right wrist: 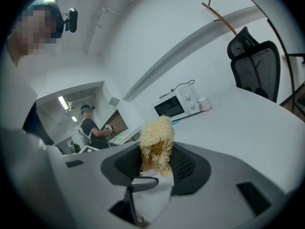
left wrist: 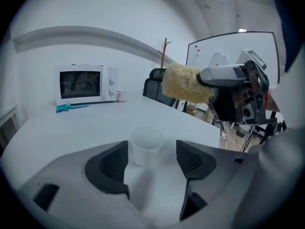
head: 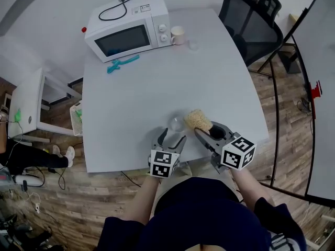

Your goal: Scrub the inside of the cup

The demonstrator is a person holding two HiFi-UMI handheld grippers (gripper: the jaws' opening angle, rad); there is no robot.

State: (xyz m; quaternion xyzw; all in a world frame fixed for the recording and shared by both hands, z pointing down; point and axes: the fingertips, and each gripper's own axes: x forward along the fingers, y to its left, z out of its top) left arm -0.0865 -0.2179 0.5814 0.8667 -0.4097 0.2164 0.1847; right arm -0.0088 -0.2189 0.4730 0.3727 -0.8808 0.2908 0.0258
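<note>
Looking from the left, your left gripper [head: 172, 136] has its jaws wide apart near the front edge of the table [head: 157, 82]. The clear cup [head: 177, 123] stands upright on the table between the jaw tips, and neither pad presses on it. Just right of the cup, your right gripper [head: 208, 135] is squeezed tight on a yellow scrubber [head: 199, 120], whose fluffy end sticks out past the jaws, beside the cup and not in it.

Left hand-held gripper [head: 172, 136] stands with jaws wide apart; right hand-held gripper [head: 207, 130] clamps a scrubber [head: 198, 119].
</note>
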